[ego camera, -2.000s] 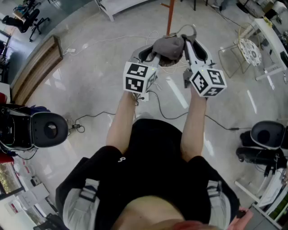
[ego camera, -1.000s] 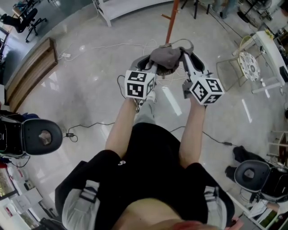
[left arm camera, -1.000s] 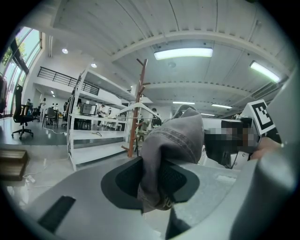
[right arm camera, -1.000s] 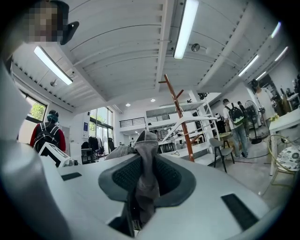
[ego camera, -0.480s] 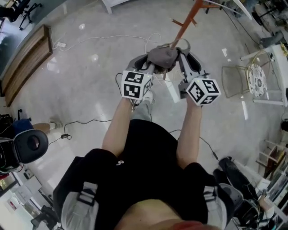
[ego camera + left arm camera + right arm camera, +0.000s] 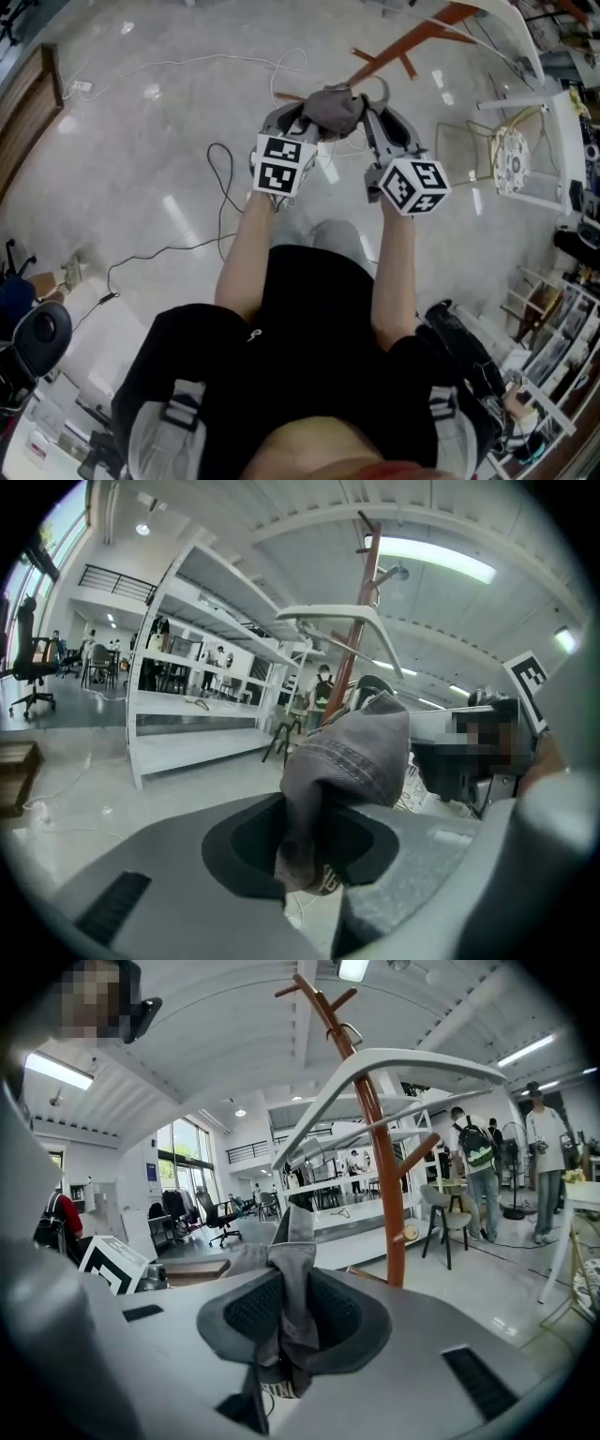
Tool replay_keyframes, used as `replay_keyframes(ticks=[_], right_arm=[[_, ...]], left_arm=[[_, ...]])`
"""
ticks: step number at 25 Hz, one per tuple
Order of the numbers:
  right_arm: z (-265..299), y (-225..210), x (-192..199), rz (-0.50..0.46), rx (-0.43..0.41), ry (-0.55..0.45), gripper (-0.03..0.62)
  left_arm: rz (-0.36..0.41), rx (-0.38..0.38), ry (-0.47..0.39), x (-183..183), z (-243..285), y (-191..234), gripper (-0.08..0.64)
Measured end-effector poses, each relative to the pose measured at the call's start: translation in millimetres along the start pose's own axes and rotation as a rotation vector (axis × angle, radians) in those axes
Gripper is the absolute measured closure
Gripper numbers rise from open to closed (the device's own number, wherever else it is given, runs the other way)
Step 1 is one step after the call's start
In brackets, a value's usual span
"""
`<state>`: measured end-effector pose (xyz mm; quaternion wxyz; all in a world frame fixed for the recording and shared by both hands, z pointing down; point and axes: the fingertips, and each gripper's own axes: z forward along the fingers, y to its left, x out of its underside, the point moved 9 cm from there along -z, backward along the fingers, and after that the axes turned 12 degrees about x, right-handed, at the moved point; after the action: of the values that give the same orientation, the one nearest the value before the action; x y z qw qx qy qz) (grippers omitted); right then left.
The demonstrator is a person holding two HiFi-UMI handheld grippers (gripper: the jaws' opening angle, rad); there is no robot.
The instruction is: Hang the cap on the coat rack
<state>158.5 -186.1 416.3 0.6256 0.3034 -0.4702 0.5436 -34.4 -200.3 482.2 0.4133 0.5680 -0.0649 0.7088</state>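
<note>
Head view: the left gripper (image 6: 302, 120) and right gripper (image 6: 368, 111) carry a grey cap (image 6: 334, 108) between them.
Each gripper's jaws are partly closed and pinch a fold of the cap's fabric, the left one on its left edge and the right one on its right. The cap is held up in front of the person, above the floor (image 6: 141, 141). The brown coat rack (image 6: 412, 45) stands just beyond it.
</note>
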Motion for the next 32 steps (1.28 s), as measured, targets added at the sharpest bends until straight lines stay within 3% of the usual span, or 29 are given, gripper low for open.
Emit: replay_keyframes(ticks=[8,17,26,32], right_arm=[[35.5,-18.3,16.0,0.024,-0.012,0.048,0.522],[80.8,-33.7,33.3,-0.003,0.0,0.073,0.525],[131.3,-56.6,42.6,0.015,0.032,0.123,0.525],[153.4,-69.3,59.3,-0.002,0.057,0.194,0.525]], left_arm=[[-0.034,-0.055,0.042,7.4,23.8,24.0,0.476],[-0.017,-0.089,0.129,5.8,56.7,54.1,0.476],[-0.117,-0.098,0.174,12.5,106.0,84.9,0.476],[-0.122,-0.115,0.255,22.3,137.1,98.5,0.476]])
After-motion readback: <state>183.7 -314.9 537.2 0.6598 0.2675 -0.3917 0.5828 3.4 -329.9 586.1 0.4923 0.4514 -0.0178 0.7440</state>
